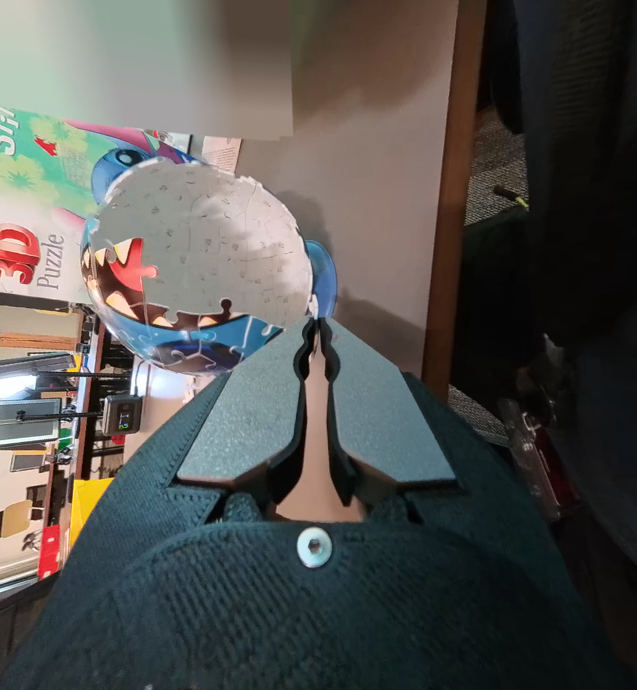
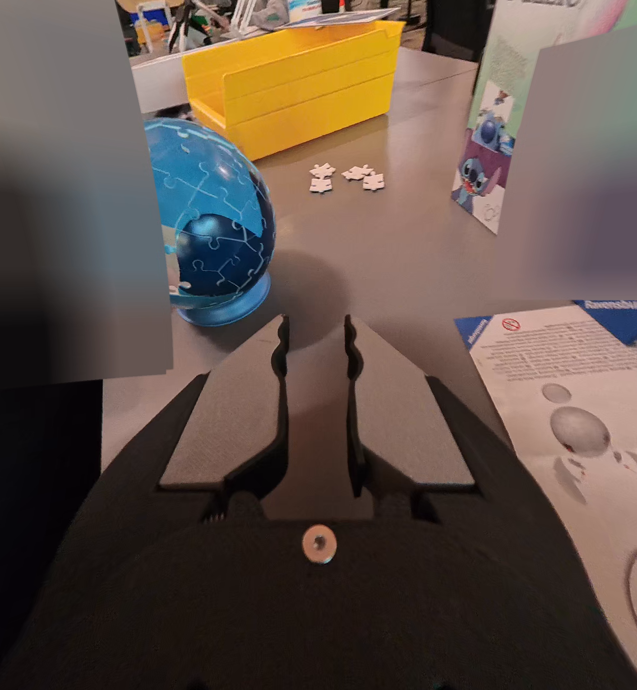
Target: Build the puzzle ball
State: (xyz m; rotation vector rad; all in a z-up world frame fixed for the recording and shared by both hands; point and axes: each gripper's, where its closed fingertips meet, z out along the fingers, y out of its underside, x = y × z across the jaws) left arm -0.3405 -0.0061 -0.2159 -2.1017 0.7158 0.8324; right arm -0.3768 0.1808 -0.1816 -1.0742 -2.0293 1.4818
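**Half-built puzzle ball on its stand, both claws near it**

The left gripper (image 1: 316,324) has its jaws nearly together at the rim of the unfinished blue plastic puzzle ball (image 1: 205,257); whether they pinch that rim cannot be told. The ball's grey hollow inside faces this camera, and it rests on a round blue stand (image 1: 324,272). The right gripper (image 2: 315,325) is released and holds nothing, just beside the stand on the grey table (image 2: 384,261). Farther off lie loose white puzzle pieces (image 2: 346,177), a yellow plastic bin (image 2: 298,86), the upright puzzle box (image 2: 488,149) and a printed instruction sheet (image 2: 570,429).
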